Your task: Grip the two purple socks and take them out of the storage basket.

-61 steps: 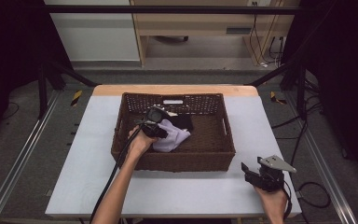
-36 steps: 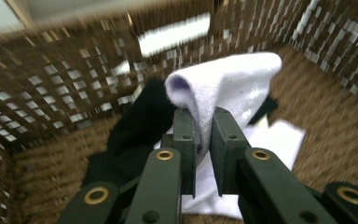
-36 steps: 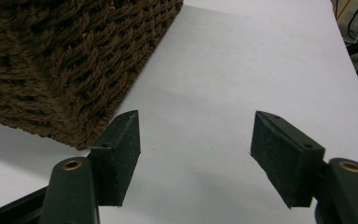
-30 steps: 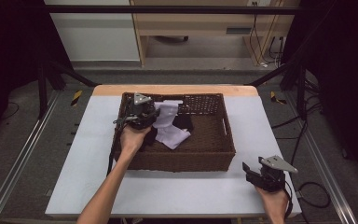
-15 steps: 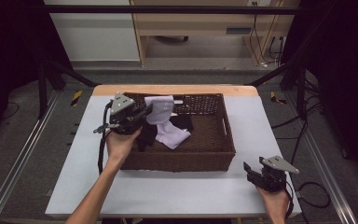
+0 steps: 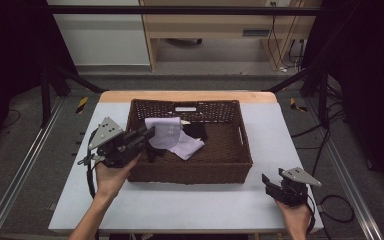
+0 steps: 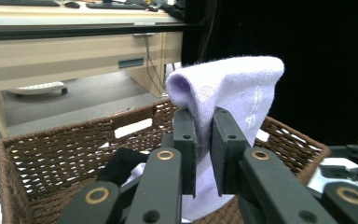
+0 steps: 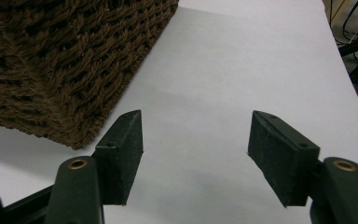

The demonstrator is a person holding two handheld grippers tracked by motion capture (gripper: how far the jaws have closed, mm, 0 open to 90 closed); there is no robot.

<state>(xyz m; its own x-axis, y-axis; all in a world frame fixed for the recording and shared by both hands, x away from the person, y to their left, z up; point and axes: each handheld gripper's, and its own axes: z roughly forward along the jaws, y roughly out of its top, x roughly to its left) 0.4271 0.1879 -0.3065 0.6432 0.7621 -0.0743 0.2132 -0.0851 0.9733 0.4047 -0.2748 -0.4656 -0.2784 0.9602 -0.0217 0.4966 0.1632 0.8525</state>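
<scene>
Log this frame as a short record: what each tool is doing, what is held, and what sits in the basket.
left tool: shut on the lilac sock, lifted over the basket's left part
right tool: open, nothing between its jaws, jaws just been closing, over the white table
wicker basket: holds a dark garment
sock: hangs down into the basket

Grey floor (image 6: 35, 165), pale wooden desk (image 6: 205, 25) behind, black curtains (image 6: 365, 60).
</scene>
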